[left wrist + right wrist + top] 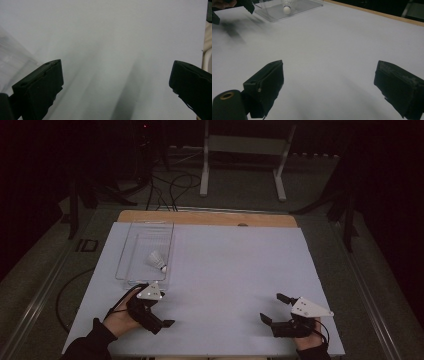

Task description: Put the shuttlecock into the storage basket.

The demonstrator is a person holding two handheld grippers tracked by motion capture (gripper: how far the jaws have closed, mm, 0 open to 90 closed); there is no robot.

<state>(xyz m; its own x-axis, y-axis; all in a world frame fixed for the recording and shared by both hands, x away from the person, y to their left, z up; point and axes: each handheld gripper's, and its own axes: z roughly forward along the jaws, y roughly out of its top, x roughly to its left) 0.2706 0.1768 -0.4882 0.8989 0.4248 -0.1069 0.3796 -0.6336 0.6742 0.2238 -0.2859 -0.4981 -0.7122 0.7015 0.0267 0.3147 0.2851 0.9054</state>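
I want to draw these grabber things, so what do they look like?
Each black two-jaw gripper, left and right, has chunky, blocky jaws and a grey three-cornered plate with dark dots on top. A thin black cable trails from the left one. A brass-coloured ring sits on the right one's body. The person wears a dark sleeve.
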